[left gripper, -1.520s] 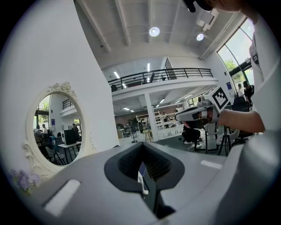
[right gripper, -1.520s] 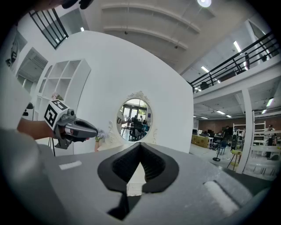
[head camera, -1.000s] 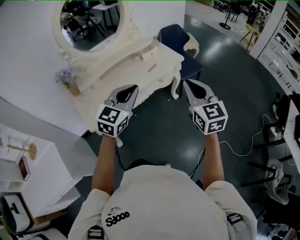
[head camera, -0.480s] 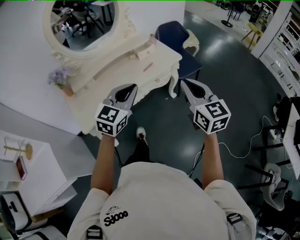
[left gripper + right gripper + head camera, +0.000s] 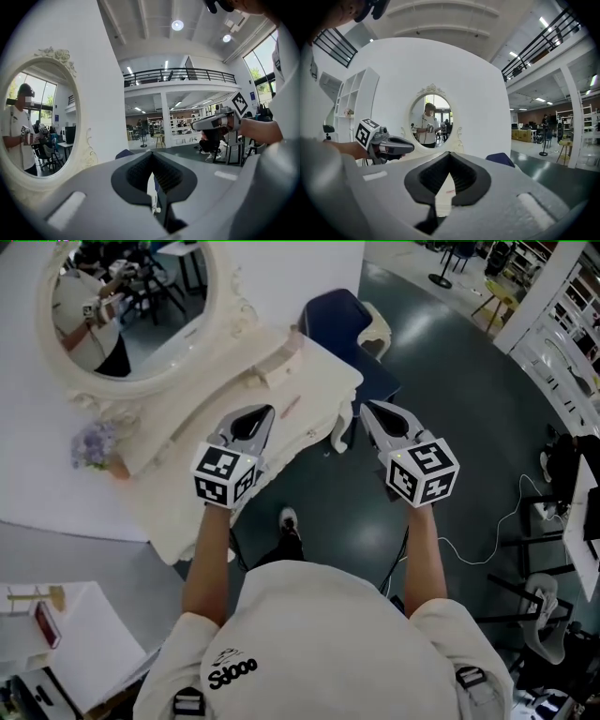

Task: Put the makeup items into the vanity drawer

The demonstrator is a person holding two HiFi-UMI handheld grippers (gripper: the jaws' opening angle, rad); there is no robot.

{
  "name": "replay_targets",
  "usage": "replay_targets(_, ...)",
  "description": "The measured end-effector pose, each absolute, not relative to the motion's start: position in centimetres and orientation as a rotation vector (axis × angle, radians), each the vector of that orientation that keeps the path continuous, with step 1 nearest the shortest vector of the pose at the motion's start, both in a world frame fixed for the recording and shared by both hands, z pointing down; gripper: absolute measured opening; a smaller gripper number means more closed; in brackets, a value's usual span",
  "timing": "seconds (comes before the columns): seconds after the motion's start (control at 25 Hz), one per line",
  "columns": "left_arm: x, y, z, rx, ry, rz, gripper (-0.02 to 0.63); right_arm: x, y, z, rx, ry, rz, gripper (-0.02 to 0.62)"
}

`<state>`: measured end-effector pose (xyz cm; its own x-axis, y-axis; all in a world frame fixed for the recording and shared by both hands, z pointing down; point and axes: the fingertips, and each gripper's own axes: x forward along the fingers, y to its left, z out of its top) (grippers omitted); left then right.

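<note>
Presently | risk: a hurried reach could sweep the pink item (image 5: 291, 408) off the vanity (image 5: 314, 371), since no drawer shows open | pose: forearms outstretched, side by side, short of the vanity | left gripper (image 5: 269, 414), right gripper (image 5: 367, 407): both clenched, empty | item: on vanity top, beyond left gripper

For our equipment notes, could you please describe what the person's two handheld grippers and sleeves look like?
Both the left gripper and right gripper have light grey, tapering shells with black ribbed lining around the jaws. Each carries a white cube printed with black square markers. The person wears a cream short-sleeved T-shirt with a small black logo, leaving the forearms bare.
</note>
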<state>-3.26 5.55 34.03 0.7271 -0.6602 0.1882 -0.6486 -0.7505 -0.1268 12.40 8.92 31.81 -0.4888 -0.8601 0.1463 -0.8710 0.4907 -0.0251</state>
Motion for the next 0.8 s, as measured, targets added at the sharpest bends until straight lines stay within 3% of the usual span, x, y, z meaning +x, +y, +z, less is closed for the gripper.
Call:
replay_targets(0.36,-3.5,-6.8,34.8,-2.940,0.992,-0.366,0.018,11.5,-2.5,31.7,1.612,-2.535,0.120,0.003)
replay_targets(0.8,-4.0,-13.4,41.4,-3.046,0.949,-0.565,0.019,9.3,-8.3,35.5,1.564,-2.438,0.232,0.003)
